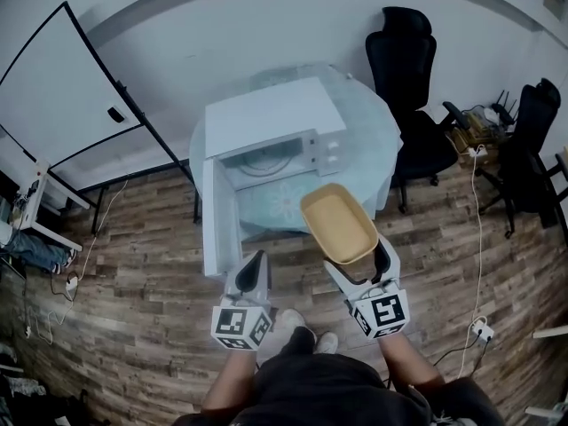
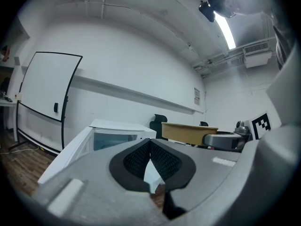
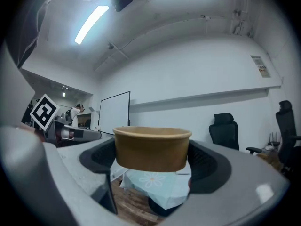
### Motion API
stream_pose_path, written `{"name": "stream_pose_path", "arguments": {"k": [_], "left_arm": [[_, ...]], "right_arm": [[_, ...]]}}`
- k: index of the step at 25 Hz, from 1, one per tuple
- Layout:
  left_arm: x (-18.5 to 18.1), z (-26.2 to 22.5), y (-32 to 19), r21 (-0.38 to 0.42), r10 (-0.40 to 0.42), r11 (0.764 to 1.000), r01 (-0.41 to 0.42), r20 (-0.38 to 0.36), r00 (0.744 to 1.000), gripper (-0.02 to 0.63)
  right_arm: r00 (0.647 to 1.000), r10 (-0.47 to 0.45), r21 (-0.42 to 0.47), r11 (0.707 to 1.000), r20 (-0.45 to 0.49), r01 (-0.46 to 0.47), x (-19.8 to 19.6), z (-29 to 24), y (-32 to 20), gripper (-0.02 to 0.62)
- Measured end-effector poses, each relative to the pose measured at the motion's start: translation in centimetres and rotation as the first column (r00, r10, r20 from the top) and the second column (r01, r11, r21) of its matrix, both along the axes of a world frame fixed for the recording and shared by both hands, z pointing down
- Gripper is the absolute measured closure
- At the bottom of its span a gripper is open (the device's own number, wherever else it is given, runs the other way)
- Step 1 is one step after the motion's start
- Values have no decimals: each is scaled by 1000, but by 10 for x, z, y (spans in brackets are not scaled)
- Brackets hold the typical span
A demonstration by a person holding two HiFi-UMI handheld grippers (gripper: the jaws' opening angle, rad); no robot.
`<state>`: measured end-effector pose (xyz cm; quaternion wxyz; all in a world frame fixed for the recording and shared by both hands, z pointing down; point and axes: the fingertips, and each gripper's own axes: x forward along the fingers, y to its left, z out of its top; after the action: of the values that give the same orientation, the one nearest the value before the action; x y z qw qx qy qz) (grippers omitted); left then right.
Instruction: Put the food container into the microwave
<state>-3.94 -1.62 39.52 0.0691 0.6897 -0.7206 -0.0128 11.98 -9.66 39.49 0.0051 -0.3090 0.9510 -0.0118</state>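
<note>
A tan food container (image 1: 338, 223) hangs in the air in front of the table, with my right gripper (image 1: 361, 260) shut on its near end; in the right gripper view the container (image 3: 152, 148) sits between the black pads (image 3: 208, 166). The white microwave (image 1: 271, 131) stands on the round table (image 1: 372, 131), its door (image 1: 220, 220) swung open toward me and the cavity (image 1: 266, 159) showing. My left gripper (image 1: 252, 272) is shut and holds nothing, just below the open door. In the left gripper view my left gripper (image 2: 150, 160) points at the microwave (image 2: 113, 135).
A whiteboard (image 1: 58, 91) on a stand is at the left. Two black office chairs (image 1: 410, 69) stand right of the table, one (image 1: 532, 140) by a cable-strewn corner. The floor is wood planks, with a power strip (image 1: 482, 329) at the right.
</note>
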Motion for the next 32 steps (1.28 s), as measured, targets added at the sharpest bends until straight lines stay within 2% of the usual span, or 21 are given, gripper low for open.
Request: {"name": "stream_pose_path", "arguments": {"k": [10,22,28,32], "left_arm": [[-48,4,-47,14,-15,1000,16,-14,1000,611],[-77,18,-81,25,4,1000,-3,-67,998,611],[-91,30,-100,3,-36,999,36,-67,997,612],[-100,41,-116,-19,-77,997,76,-61,995,611]], "right_arm": [[998,-19,0,1000,-52,19,-56,6,-47,115],[992,-20,7,1000,-125,21,-109,16,-81,115],[988,-55,-26,998,-147,52,-127,33,-99,115],[980,-114,-32,993,-162,111,-139,40,-112,115]]}}
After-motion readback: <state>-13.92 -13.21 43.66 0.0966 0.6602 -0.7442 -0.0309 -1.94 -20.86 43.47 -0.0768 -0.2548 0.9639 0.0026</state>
